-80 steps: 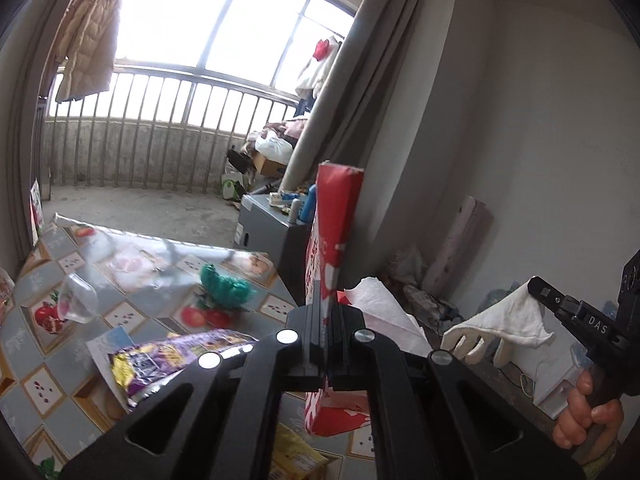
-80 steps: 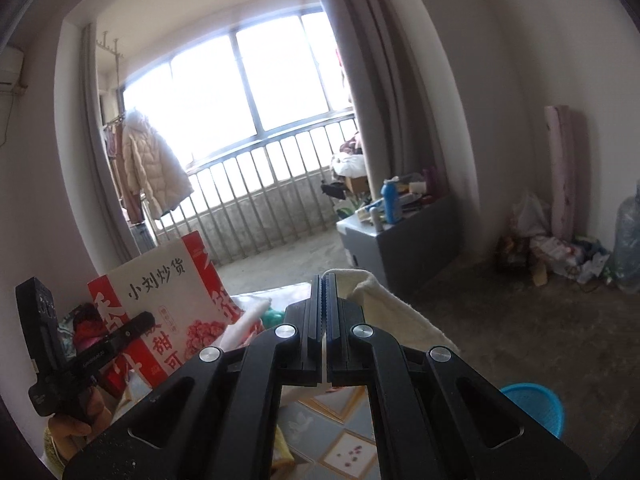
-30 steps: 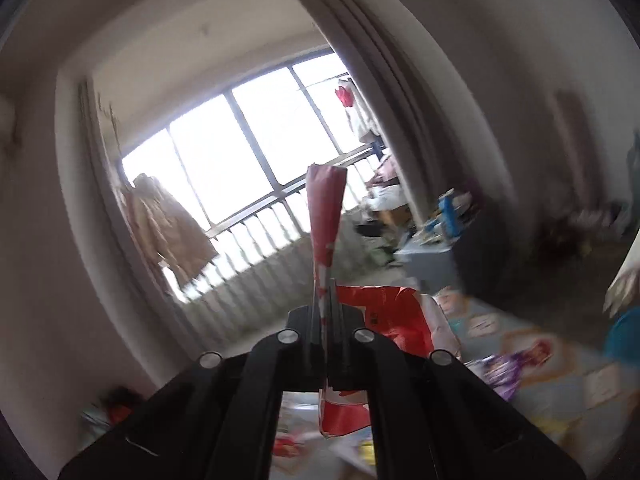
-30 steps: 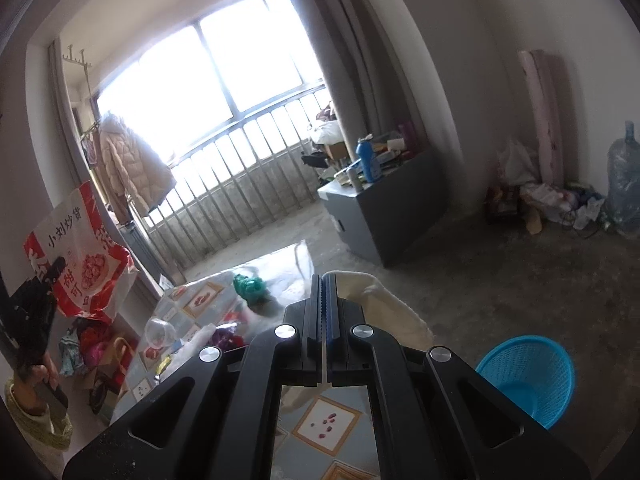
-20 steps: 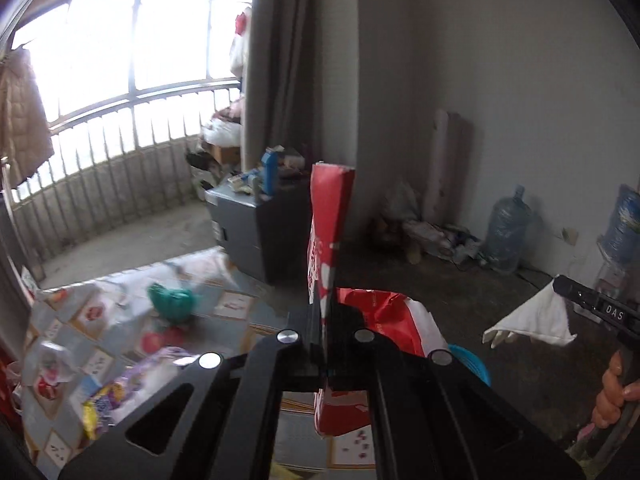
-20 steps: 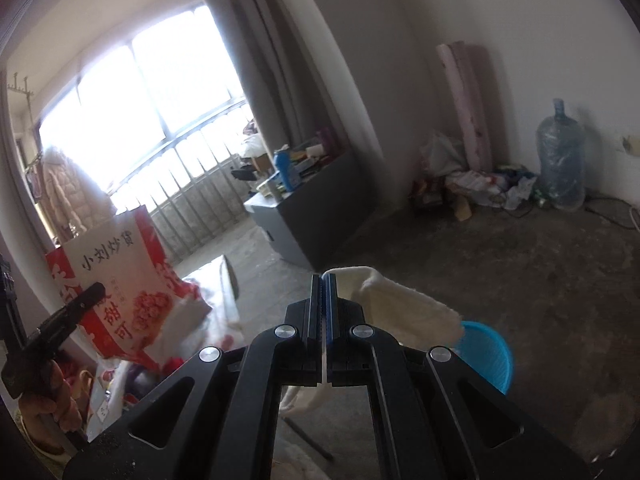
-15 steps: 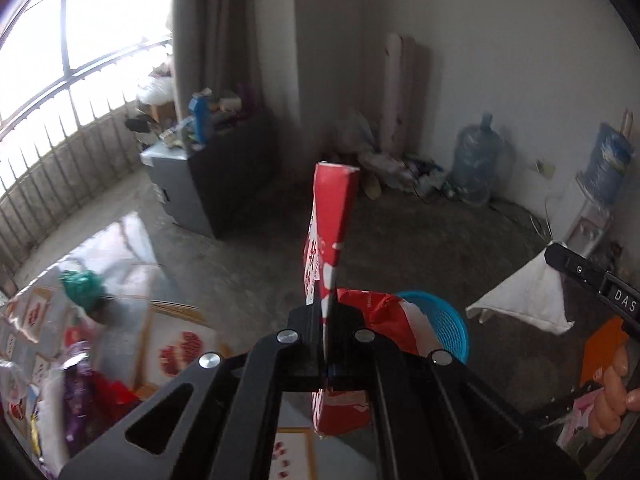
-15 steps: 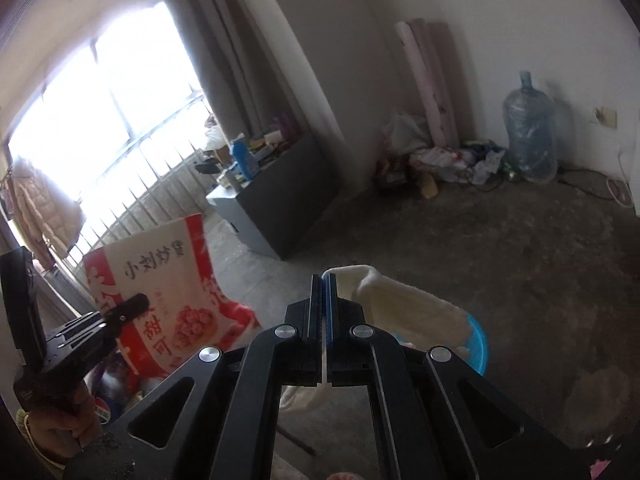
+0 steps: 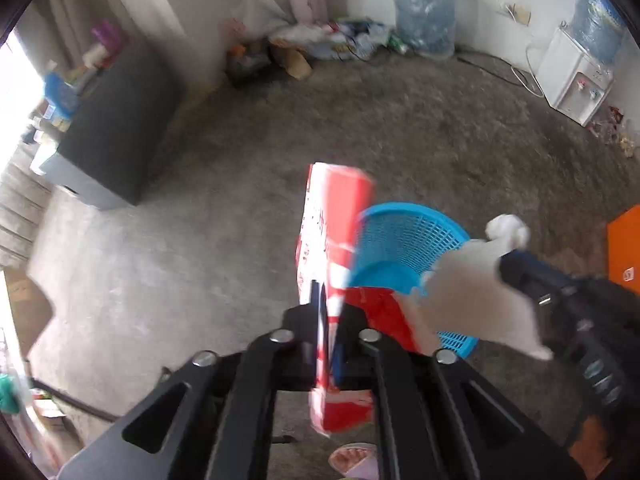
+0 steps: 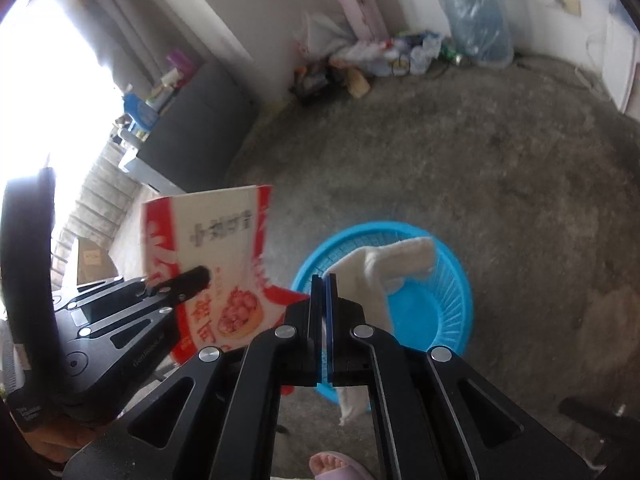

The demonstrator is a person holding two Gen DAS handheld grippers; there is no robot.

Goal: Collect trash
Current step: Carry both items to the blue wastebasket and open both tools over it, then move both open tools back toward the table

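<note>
My left gripper [image 9: 326,300] is shut on a red and white snack bag [image 9: 334,236], held upright just left of a blue mesh basket [image 9: 404,248] on the floor. The bag also shows in the right wrist view [image 10: 208,256], with the left gripper [image 10: 196,276] clamped on it. My right gripper [image 10: 322,292] is shut on a white cloth glove [image 10: 384,268] that hangs over the blue basket [image 10: 448,312]. The glove [image 9: 476,300] and the right gripper [image 9: 508,264] show over the basket's right side in the left wrist view.
Bare concrete floor [image 9: 200,240] lies around the basket. A dark grey cabinet [image 9: 112,136] stands at the left. Bags and clutter [image 9: 304,44] and a water bottle [image 9: 424,4] line the far wall. A white water dispenser [image 9: 576,76] stands at the right. A slippered foot [image 10: 336,466] is below.
Both grippers have swung away from the table and tilted down toward the floor. The blue basket now sits right under the glove and beside the bag. Both grips have held.
</note>
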